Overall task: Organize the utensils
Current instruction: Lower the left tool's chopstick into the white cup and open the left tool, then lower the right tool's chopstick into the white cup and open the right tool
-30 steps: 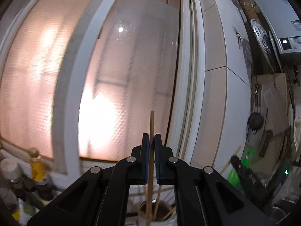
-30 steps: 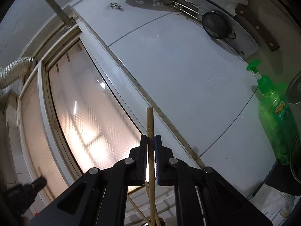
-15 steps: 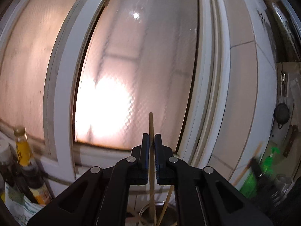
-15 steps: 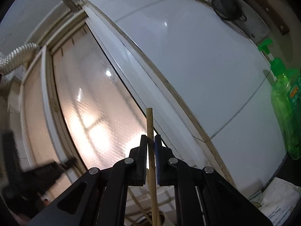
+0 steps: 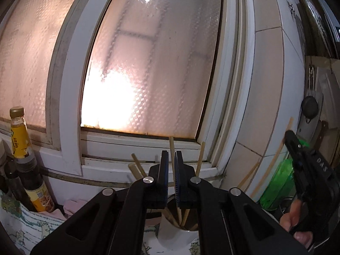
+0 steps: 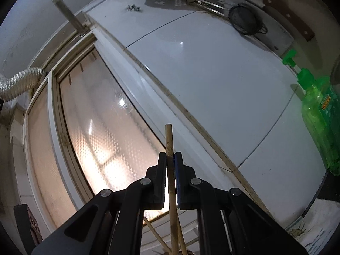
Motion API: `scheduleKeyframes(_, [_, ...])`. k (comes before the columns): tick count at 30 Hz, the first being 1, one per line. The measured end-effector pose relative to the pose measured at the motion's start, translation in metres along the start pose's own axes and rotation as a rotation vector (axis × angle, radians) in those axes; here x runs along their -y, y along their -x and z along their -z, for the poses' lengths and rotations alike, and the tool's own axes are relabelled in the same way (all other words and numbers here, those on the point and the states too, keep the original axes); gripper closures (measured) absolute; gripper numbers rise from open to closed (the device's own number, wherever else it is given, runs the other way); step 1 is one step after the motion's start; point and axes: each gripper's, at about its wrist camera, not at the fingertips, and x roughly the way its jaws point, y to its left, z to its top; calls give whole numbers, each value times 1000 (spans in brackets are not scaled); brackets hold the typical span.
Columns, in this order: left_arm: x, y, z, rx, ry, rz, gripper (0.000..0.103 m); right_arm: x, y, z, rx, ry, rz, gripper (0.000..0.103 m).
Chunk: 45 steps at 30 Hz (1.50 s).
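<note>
In the left wrist view my left gripper stands just above a white holder cup with several wooden chopsticks in it. One chopstick rises between its jaws, which are slightly parted, with a thin gap on each side of the stick. My right gripper shows at the right edge, holding a chopstick that slants up. In the right wrist view my right gripper is shut on that wooden chopstick, held upright. More chopsticks show below it.
A frosted window and white tiled wall stand behind. Sauce bottles stand at the left. A green soap bottle stands at the right. A patterned cloth lies under the cup. A small black strainer hangs on the wall.
My left gripper has come down over the cup and its jaws have parted a little around the chopstick. My right gripper has tilted and keeps its chopstick.
</note>
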Motion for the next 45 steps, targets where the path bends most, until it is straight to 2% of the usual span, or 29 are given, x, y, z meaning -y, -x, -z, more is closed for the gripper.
scheduleKeyframes(4, [5, 21, 1, 42, -66, -9, 95, -8, -11, -7, -94, 45, -15, 95])
scheduleKeyframes(6, [6, 34, 1, 59, -93, -24, 75, -10, -15, -9, -147, 53, -40, 95])
scheduleKeyframes(8, [4, 48, 4, 71, -107, -57, 67, -13, -20, -10, -197, 53, -67, 95])
scheduleKeyframes(13, [-10, 74, 20, 55, -118, -122, 62, -20, -38, -8, -387, 51, -133, 95])
scheduleKeyframes(16, [-21, 76, 33, 27, -113, -141, 58, -21, -44, -4, -431, 42, -163, 95])
scheduleKeyframes(19, [-30, 68, 44, 4, -102, -173, 53, -21, -34, -3, -319, 35, -139, 95])
scheduleKeyframes(20, [-33, 63, 46, -22, -100, -181, 53, -20, -23, -4, -219, 12, -132, 95])
scheduleKeyframes(22, [-38, 57, 49, -28, -83, -193, 53, -20, -6, -7, -96, 8, -128, 95])
scheduleKeyframes(24, [-39, 51, 50, -36, -84, -224, 53, -29, 14, -9, 89, 78, -56, 95])
scheduleKeyframes(26, [-45, 45, 54, -61, -71, -236, 53, -32, 22, -7, 159, 121, -35, 95])
scheduleKeyframes(29, [-55, 43, 53, -73, -27, -233, 53, -32, 18, 2, 165, 140, 1, 95])
scheduleKeyframes(31, [-58, 45, 52, -69, -8, -222, 53, -30, 12, 8, 137, 147, 11, 95])
scheduleKeyframes(34, [-59, 43, 54, -63, -18, -240, 53, -27, 10, 10, 113, 135, 29, 95])
scheduleKeyframes(36, [-56, 40, 57, -78, -36, -242, 53, -29, 0, 8, 55, 139, 21, 95])
scheduleKeyframes(37, [-55, 38, 58, -86, -43, -245, 53, -33, -12, 8, -16, 159, 2, 95])
scheduleKeyframes(40, [-53, 36, 60, -85, -67, -255, 53, -48, -27, 7, -91, 191, -22, 95])
scheduleKeyframes(45, [-61, 33, 61, -104, -32, -251, 53, -81, -35, -1, -94, 232, -66, 95])
